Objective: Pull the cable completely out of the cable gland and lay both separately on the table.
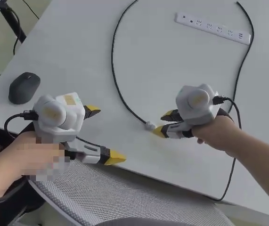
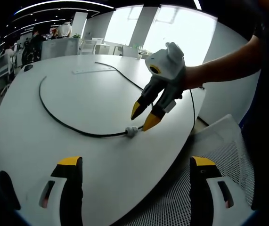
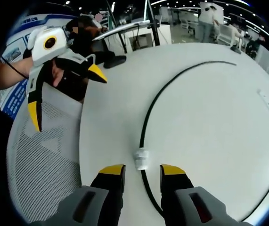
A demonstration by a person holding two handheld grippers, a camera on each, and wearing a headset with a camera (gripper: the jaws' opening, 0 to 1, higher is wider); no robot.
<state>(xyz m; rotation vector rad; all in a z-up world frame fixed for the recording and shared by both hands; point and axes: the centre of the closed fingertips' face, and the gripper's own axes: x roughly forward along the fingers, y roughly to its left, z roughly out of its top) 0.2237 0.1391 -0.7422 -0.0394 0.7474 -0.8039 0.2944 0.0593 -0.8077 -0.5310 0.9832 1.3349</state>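
A long black cable curves over the white table and ends in a small white cable gland. My right gripper is open, its yellow tips just beside the gland. In the right gripper view the gland lies just ahead of the right gripper, and a short stretch of cable runs back between the jaws, unclamped. My left gripper hovers wide open near the table's front edge, holding nothing. The left gripper view shows the left gripper well short of the gland.
A dark mouse lies at the left of the table. A white power strip lies at the far side, and its black lead runs down the right. A grey mesh chair is below the front edge.
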